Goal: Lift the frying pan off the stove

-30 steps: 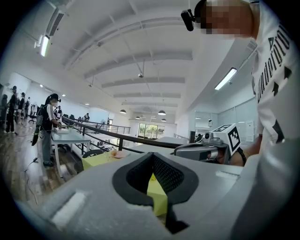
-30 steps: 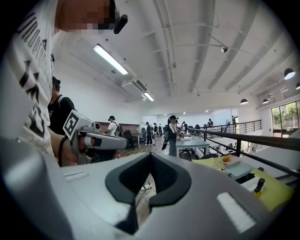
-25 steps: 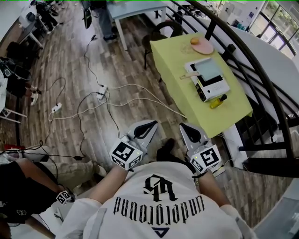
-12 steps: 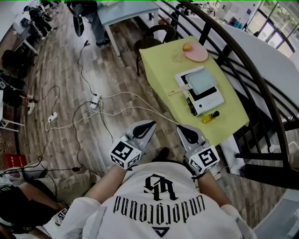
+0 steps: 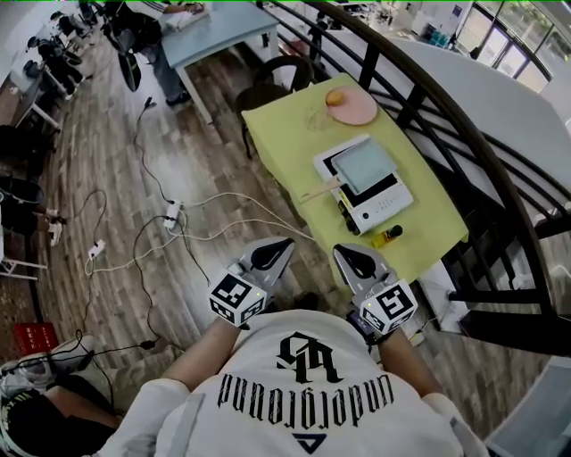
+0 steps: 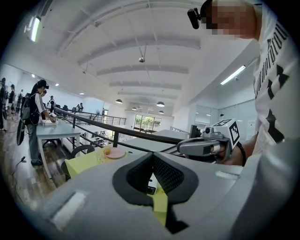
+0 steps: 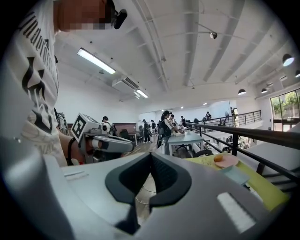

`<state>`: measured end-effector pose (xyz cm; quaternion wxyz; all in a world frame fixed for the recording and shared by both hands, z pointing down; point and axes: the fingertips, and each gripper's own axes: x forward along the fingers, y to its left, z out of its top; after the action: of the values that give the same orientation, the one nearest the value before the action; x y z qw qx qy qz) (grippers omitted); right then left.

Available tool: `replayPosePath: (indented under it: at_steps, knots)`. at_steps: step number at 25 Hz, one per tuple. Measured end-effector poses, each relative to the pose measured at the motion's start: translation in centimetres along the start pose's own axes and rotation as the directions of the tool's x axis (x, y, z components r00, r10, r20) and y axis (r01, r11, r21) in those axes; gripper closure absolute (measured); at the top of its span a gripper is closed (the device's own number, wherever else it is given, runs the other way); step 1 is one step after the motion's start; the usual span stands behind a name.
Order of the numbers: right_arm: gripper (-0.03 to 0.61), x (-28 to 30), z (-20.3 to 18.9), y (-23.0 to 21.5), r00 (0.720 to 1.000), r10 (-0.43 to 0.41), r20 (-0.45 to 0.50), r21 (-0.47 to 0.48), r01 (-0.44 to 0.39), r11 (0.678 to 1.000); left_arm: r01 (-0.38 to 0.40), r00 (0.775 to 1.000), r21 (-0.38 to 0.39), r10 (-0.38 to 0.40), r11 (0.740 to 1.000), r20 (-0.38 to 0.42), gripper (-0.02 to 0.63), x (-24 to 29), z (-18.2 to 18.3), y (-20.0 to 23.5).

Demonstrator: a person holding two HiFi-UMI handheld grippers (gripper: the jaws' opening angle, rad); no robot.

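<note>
Grey pan (image 5: 361, 166) on stove (image 5: 385, 196), well beyond L/R fingertips (image 5: 283, 244).

Yellow-green table (image 5: 284, 125) carries white stove (image 5: 390, 193), pink plate (image 5: 354, 109), yellow bottle (image 5: 386, 237).

Wood floor (image 5: 214, 161), frame centre-left: open, one power strip (image 5: 172, 212) trailing across it. Table (image 5: 285, 134) left edge unobstructed; bare cloth left of stove (image 5: 379, 198). Railing (image 5: 471, 129) walls off table's right side. Chair (image 5: 275, 76) blocks upper end; bottle (image 5: 385, 236) by stove's lower corner.

An open office mezzanine: desks (image 5: 227, 27), floor cables (image 5: 214, 197), black railing (image 5: 419, 82).
</note>
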<state>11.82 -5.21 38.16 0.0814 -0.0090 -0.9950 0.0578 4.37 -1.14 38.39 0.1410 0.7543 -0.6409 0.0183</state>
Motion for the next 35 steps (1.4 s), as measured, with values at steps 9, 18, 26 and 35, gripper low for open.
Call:
replayPosePath:
  at_steps: [9, 18, 26, 35]
  knots:
    - [0.577, 1.1, -0.5, -3.5, 0.994, -0.107, -0.013, 0.027, 0.107, 0.994, 0.114, 0.993, 0.003, -0.114, 0.993, -0.019, 0.607, 4.8, 0.6, 2.7]
    - [0.577, 5.6, 1.3, -6.9, 0.962, -0.273, -0.015, 0.043, 0.273, 0.961, 0.268, 0.963, 0.027, -0.267, 0.963, -0.029, 0.607, 8.3, 3.2, 8.6]
    - [0.577, 10.6, 2.3, -9.3, 0.911, -0.413, -0.018, 0.079, 0.413, 0.907, 0.455, 0.889, 0.023, -0.453, 0.890, -0.064, 0.607, 10.5, 4.3, 13.5]
    - [0.577, 14.5, 3.5, -11.0, 0.823, -0.567, 0.014, 0.106, 0.563, 0.820, 0.614, 0.787, 0.043, -0.606, 0.788, -0.117, 0.607, 11.3, 4.9, 17.7]
